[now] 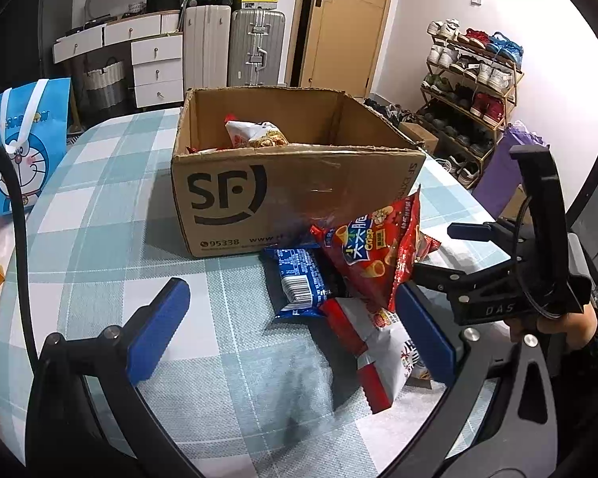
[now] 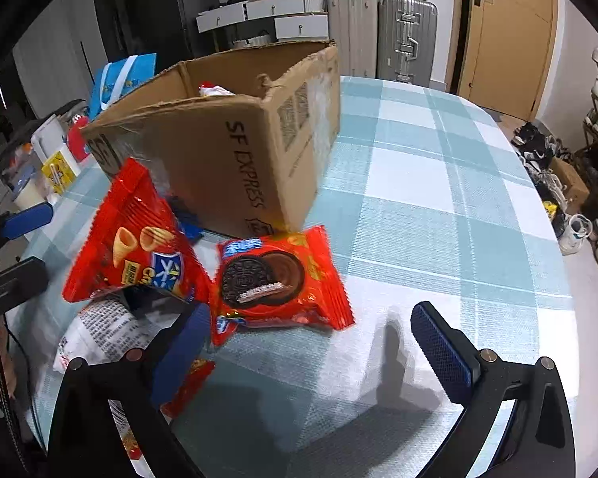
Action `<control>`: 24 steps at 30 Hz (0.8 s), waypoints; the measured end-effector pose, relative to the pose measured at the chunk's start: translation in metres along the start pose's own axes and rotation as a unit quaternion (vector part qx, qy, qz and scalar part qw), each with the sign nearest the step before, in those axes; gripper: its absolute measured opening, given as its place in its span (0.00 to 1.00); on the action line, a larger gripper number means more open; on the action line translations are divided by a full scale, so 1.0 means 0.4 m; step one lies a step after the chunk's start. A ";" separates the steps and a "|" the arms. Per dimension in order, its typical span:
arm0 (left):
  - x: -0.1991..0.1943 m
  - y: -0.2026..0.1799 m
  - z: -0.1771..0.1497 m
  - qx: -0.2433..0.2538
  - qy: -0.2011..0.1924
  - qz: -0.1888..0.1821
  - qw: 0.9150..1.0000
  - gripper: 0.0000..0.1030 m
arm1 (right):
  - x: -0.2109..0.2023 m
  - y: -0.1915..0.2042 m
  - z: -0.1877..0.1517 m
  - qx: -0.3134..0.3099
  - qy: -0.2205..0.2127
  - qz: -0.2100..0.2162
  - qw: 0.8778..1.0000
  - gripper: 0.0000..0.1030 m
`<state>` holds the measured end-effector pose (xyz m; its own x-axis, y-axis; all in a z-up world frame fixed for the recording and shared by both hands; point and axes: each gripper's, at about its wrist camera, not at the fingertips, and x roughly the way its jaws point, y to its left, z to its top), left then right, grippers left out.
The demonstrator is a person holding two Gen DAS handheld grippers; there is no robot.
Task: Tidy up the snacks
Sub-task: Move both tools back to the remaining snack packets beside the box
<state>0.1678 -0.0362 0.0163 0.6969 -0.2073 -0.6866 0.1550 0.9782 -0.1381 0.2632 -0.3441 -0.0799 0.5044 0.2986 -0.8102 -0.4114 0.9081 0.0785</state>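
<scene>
Both tongs gape wide, holding nothing: left tongs (image 1: 295,330) and right tongs (image 2: 311,346) over snack packets (image 2: 279,279) beside the cardboard box (image 1: 299,199).

Even indoor light, soft shadows on the counter (image 2: 438,207); strong fisheye bending, dark corners, right view slightly motion-blurred

A cardboard box (image 1: 291,183) stands on the surface (image 1: 99,239), with a snack packet (image 1: 255,133) inside it. Before the box lies a heap of snack bags (image 1: 362,279). A gift bag (image 1: 24,147) stands well left of the box.
</scene>
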 end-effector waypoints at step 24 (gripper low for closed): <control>0.021 -0.004 -0.009 0.002 0.005 -0.002 1.000 1.00 | 0.036 0.038 0.010 -0.029 0.005 0.011 0.999 0.70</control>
<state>0.1710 -0.0396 0.0082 0.6885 -0.2118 -0.6937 0.1614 0.9772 -0.1382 0.2673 -0.3247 -0.0882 0.4874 0.3151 -0.8143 -0.4664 0.8824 0.0622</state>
